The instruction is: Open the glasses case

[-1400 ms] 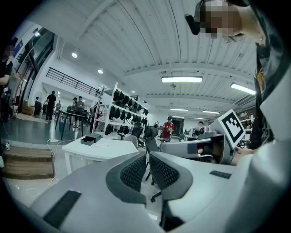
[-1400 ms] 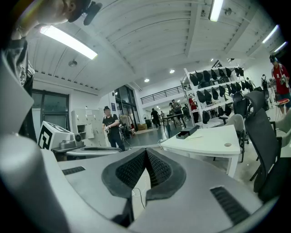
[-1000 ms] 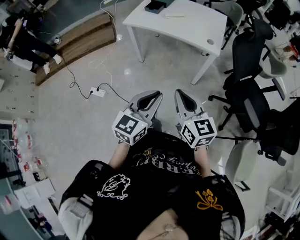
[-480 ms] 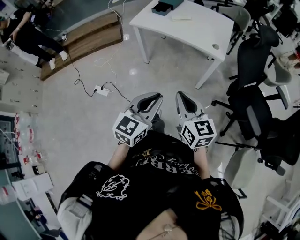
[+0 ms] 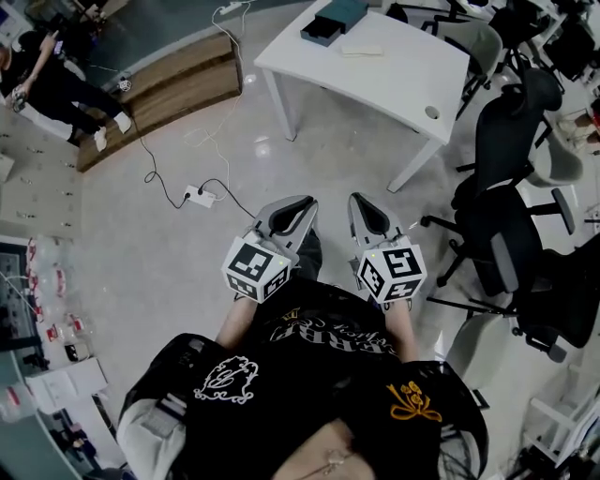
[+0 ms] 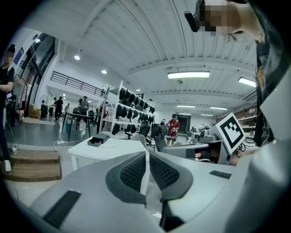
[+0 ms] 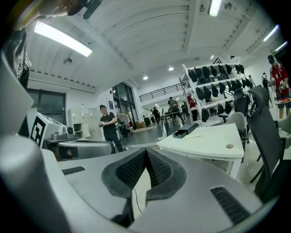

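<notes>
Workshop floor (image 5: 187, 253), pale and glossy, seen from above; white table (image 5: 394, 66) is the landmark.

- Dark box (image 5: 333, 21) lies on the table's far corner, just beside a flat pale sheet (image 5: 361, 50). It is the only case-like thing in view, but it is too small to say whether it is the glasses case. From the left gripper view the box (image 6: 97, 139) sits at the tabletop's left end.
- Round hole (image 5: 430, 112) in the tabletop, close to its right edge.
- Left gripper (image 5: 302, 202) and right gripper (image 5: 362, 200) are held side by side over bare floor, well short of the table's near edge, and touch nothing.
- Left tongs (image 6: 148, 154): pads closed together at the tip, nothing between them. Right tongs (image 7: 145, 150): closed, empty.
- Writing: each gripper's cube (image 5: 255, 268) carries black-and-white square markers. The shirt (image 5: 319, 375) has ornate script and emblems that cannot be read. No brand or label is legible on the box.
- Room: open floor runs from the grippers to the table's legs. Black chairs (image 5: 506, 122) crowd the table's right side. Left of the table a power strip (image 5: 198, 196) and trailing cable (image 5: 155, 159) lie on the floor, with a wooden step (image 5: 159, 84) beyond them.
</notes>
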Available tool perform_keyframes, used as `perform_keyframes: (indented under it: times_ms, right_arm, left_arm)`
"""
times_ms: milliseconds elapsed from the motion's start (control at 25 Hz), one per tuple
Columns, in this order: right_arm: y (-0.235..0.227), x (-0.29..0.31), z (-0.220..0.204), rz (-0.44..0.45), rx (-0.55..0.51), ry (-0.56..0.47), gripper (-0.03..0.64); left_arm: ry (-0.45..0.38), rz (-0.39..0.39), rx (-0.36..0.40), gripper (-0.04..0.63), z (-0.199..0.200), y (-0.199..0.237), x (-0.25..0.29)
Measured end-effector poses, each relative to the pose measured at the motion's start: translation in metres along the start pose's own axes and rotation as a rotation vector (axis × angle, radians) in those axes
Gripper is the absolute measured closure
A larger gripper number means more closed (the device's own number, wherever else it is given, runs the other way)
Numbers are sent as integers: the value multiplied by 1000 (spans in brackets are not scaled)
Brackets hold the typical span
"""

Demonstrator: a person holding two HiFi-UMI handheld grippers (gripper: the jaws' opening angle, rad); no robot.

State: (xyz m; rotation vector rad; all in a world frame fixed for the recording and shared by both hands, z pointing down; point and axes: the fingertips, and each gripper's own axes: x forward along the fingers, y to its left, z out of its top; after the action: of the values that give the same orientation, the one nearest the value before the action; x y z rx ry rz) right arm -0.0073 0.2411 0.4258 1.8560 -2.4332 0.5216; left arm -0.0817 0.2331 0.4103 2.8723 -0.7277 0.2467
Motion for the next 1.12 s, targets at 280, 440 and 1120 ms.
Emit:
perform_keyframes:
  times_ms: [280, 440, 1120]
  right_arm:
    - [-39, 71, 17, -56, 20, 37, 604]
    - [-57, 119, 34, -85, 39, 44, 604]
    - [-75, 269, 74, -168, 66, 56, 604]
  left_arm:
    - [18, -39, -9, 555, 15, 67, 58]
    - [19, -65, 2, 555, 33, 116, 89]
    - [16, -144, 45, 555, 65, 265, 152]
